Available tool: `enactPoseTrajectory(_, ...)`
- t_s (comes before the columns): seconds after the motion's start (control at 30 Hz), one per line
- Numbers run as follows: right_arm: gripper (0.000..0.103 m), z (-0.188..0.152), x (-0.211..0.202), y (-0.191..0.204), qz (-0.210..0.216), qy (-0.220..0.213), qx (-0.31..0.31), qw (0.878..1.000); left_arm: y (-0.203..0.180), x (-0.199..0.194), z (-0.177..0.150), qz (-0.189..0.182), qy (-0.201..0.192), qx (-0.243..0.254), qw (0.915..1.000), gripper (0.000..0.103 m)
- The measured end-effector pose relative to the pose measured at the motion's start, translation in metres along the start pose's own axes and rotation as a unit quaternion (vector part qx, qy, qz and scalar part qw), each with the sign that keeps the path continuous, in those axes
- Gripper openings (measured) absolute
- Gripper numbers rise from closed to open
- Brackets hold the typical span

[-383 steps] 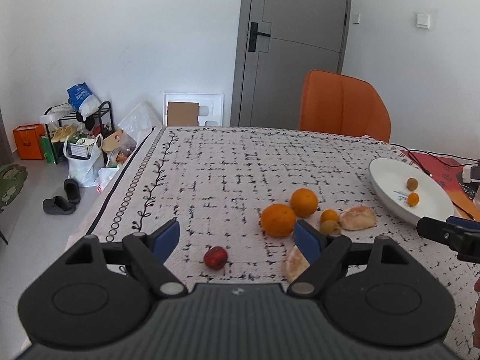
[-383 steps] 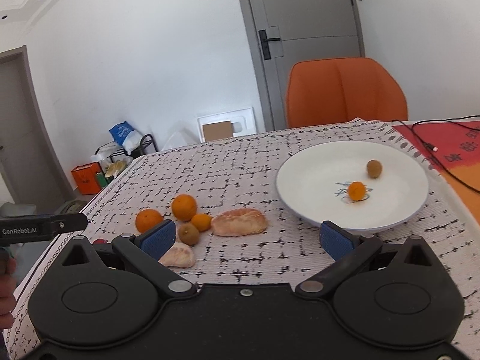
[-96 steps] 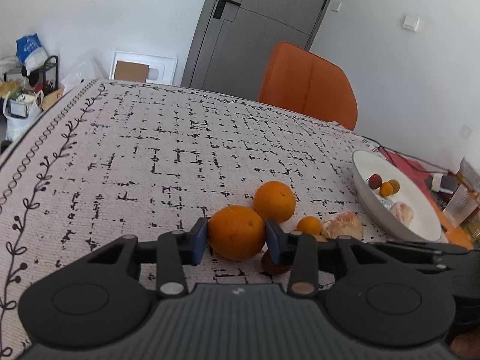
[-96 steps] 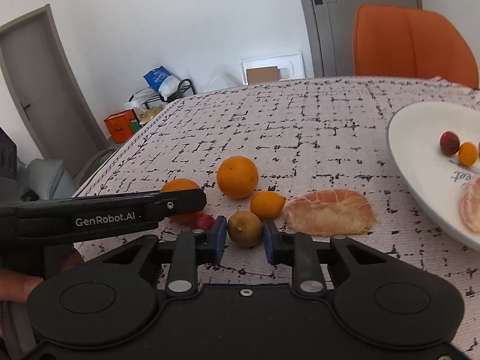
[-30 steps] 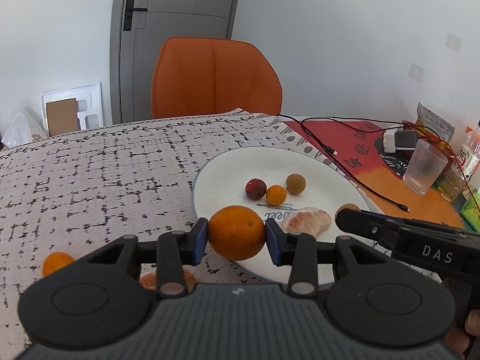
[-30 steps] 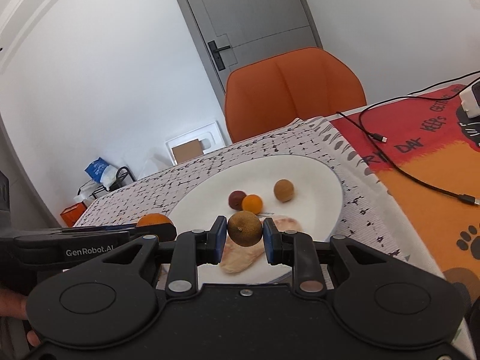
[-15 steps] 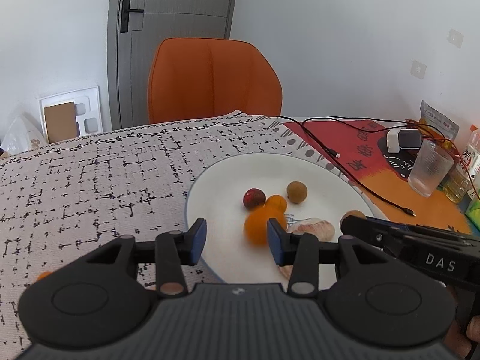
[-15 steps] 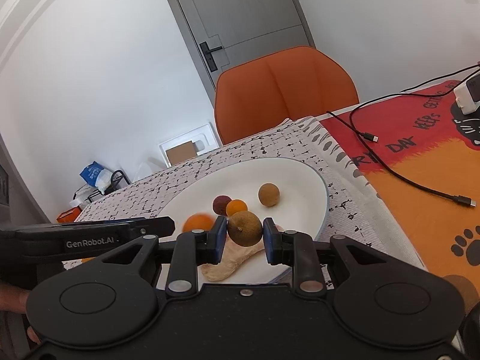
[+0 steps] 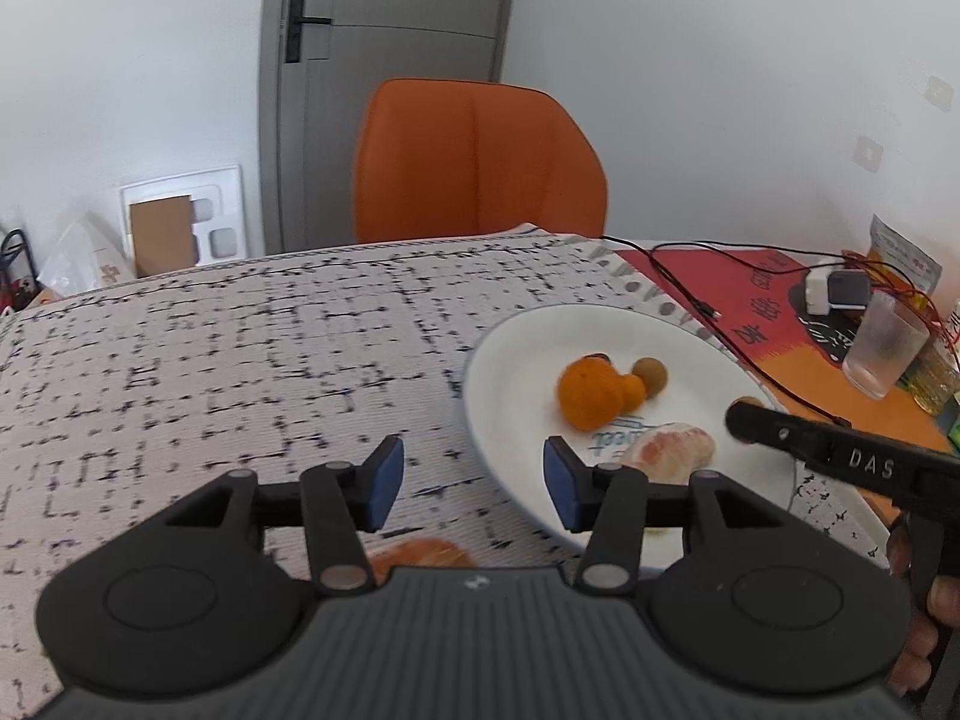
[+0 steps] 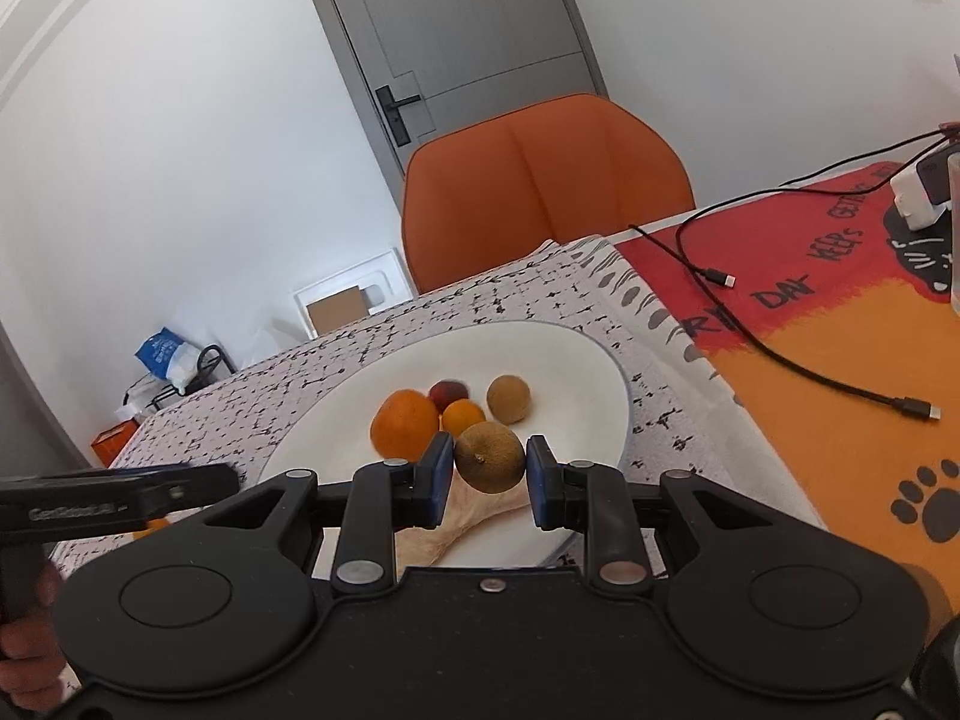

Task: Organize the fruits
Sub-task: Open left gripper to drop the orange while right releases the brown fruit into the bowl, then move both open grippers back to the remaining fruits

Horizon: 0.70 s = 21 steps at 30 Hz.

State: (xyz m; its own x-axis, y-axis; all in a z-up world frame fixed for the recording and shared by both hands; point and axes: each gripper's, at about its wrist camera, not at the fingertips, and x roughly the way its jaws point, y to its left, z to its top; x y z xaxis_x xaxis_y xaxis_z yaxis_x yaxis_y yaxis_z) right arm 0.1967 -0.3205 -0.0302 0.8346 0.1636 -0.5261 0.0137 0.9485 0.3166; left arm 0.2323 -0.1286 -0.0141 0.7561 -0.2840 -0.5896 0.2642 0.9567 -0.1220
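Observation:
A white plate (image 9: 510,360) (image 10: 576,360) holds a large orange (image 9: 585,399) (image 10: 404,423), a small orange (image 10: 462,416), a red fruit (image 10: 447,391), a brown round fruit (image 9: 651,373) (image 10: 508,399) and a peeled citrus piece (image 9: 672,450) (image 10: 456,519). My left gripper (image 9: 474,477) is open and empty, just left of the plate's near rim. My right gripper (image 10: 489,474) is over the plate's near part, its pads (image 10: 441,471) beside a brown kiwi-like fruit (image 10: 489,457); small gaps show on both sides.
The patterned tablecloth (image 9: 240,348) carries another peeled citrus piece (image 9: 420,552) under my left gripper. An orange chair (image 9: 477,162) stands behind the table. A red-orange mat (image 10: 840,360) with cables, a charger and a glass (image 9: 882,351) lies right of the plate.
My left gripper has opened and the large orange now rests on the plate; the gripper has drawn back left. My right gripper's jaws have parted slightly around the brown fruit.

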Motion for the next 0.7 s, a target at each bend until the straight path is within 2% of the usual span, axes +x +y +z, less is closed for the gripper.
enactPoseTrajectory(0.1, 0.039, 0.002, -0.001, 0.001, -0.013, -0.013, 0.001, 1.000, 0.008, -0.007, -0.002, 0.008, -0.004, -0.007, 0.9999, 0.054)
enactPoseTrajectory(0.23, 0.047, 0.002, -0.005, 0.010, -0.007, -0.013, -0.006, 1.000, 0.020, -0.017, -0.005, 0.019, -0.009, -0.014, 0.9997, 0.061)
enactPoseTrajectory(0.3, 0.056, 0.000, -0.005, 0.017, -0.006, -0.009, -0.011, 1.000, 0.026, -0.022, -0.006, 0.024, -0.012, -0.019, 0.9995, 0.065)
enactPoseTrajectory(0.47, 0.063, -0.007, -0.007, 0.038, 0.004, 0.002, -0.029, 1.000, 0.043, -0.037, -0.011, 0.033, -0.027, -0.037, 0.9984, 0.077)
enactPoseTrajectory(0.7, 0.075, -0.015, -0.014, 0.066, 0.018, 0.009, -0.050, 0.999, 0.065, -0.055, -0.019, 0.053, -0.033, -0.055, 0.9965, 0.080)
